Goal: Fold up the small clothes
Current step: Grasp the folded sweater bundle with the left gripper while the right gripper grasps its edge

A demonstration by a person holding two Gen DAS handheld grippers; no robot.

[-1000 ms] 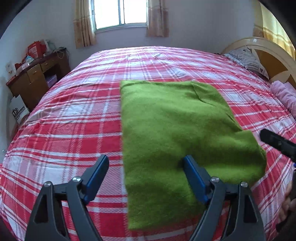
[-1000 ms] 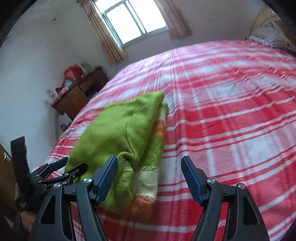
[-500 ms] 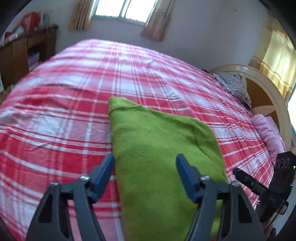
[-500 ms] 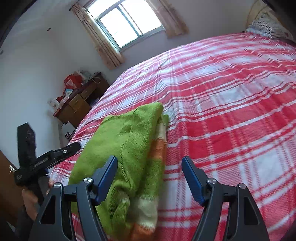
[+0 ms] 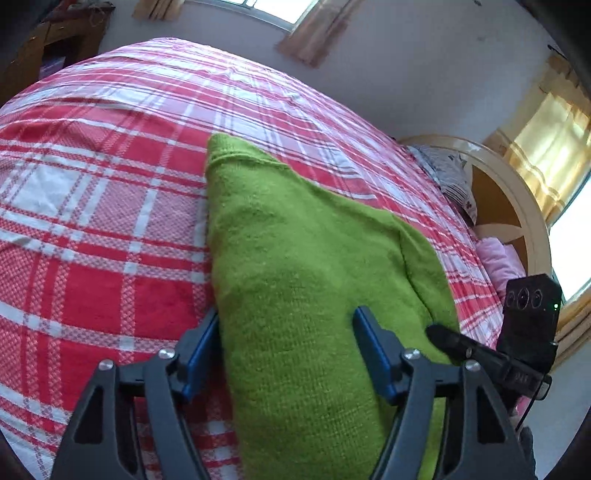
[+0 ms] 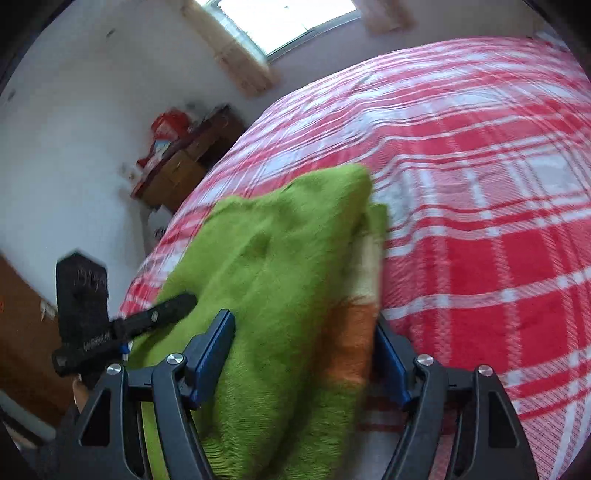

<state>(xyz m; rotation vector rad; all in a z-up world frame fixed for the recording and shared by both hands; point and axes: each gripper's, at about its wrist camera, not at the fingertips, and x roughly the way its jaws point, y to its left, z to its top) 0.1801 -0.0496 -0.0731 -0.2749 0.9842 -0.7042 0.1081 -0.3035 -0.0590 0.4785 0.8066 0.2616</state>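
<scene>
A folded green knit sweater [image 5: 295, 266] lies on the red plaid bed [image 5: 92, 221]. My left gripper [image 5: 288, 354] is open, its jaws straddling the sweater's near left edge. In the right wrist view the sweater [image 6: 280, 280] shows an orange and cream striped layer [image 6: 354, 321] at its right edge. My right gripper [image 6: 306, 354] is open, its jaws on either side of the sweater's near right edge. Whether the pads touch the cloth is unclear. Each gripper shows in the other's view: the right one [image 5: 480, 354] and the left one [image 6: 122, 328].
A wooden dresser [image 6: 177, 170] with red items stands by the wall at the bed's left. A curved headboard [image 5: 517, 206], a patterned pillow [image 5: 450, 177] and a pink cloth [image 5: 498, 258] lie at the bed's right. A curtained window [image 6: 280, 22] is at the back.
Both grippers have moved forward and down onto the sweater's near edge, so it now lies between each pair of jaws. The sweater itself has stayed flat on the bed.
</scene>
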